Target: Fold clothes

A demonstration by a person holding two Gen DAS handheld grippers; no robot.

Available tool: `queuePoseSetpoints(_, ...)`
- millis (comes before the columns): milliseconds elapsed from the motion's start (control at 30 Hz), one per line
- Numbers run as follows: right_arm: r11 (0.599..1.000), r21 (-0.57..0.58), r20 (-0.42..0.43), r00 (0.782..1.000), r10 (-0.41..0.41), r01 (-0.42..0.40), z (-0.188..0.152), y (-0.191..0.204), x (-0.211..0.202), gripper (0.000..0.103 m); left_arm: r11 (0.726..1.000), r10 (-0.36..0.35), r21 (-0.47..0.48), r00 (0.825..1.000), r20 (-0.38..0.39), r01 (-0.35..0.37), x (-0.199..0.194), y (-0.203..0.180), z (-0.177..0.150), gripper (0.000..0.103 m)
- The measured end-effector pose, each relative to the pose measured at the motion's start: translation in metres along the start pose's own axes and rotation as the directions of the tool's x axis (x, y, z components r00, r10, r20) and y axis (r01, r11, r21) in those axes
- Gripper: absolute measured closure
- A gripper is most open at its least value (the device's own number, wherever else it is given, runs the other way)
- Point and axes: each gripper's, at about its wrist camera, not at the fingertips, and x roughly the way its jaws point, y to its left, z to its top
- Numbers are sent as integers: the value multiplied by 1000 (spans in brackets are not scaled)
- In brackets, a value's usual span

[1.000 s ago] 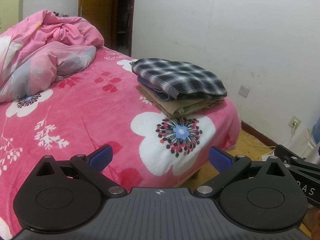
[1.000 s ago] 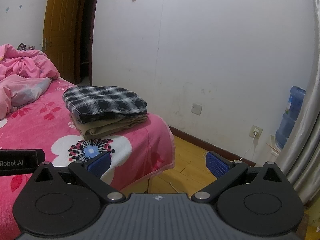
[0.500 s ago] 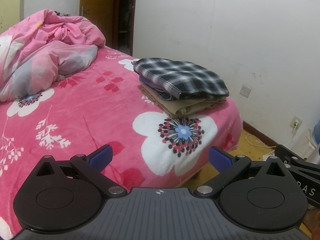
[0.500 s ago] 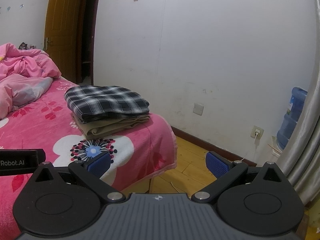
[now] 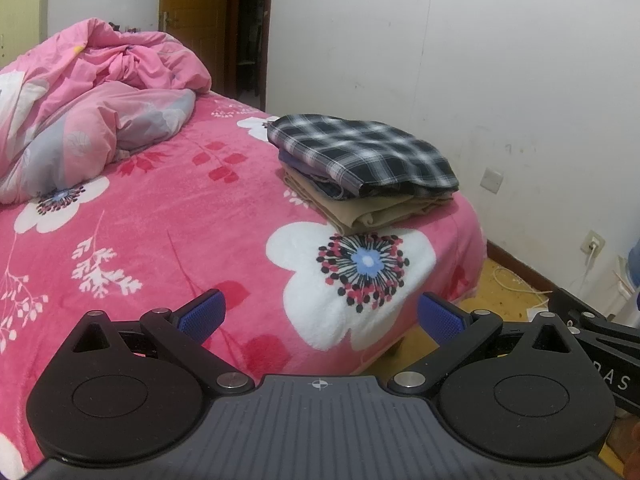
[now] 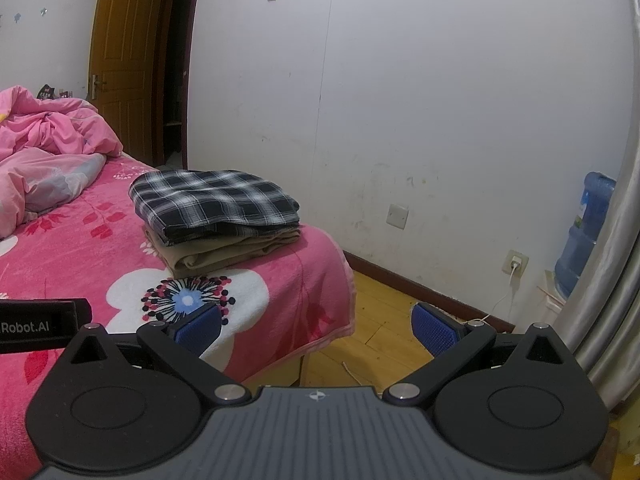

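Both empty, jaws spread wide: left gripper (image 5: 319, 316), right gripper (image 6: 316, 325). Folded plaid shirt (image 5: 360, 152) atop tan trousers (image 5: 368, 210), near bed (image 5: 160, 216) corner. Careless nudge likely to topple stack floorward.

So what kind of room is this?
Most likely a bedroom in a home. There is a bed with a pink flowered blanket, a rumpled quilt at its far end, and a stack of folded clothes near the edge. A wooden door stands behind.
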Motion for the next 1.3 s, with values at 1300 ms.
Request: queuePoseSetpoints(1300,1000,1,-7,1000,2,-2,-4,4,1,0,1000,5,-9,1000,-13,-5,2,5,-3,0)
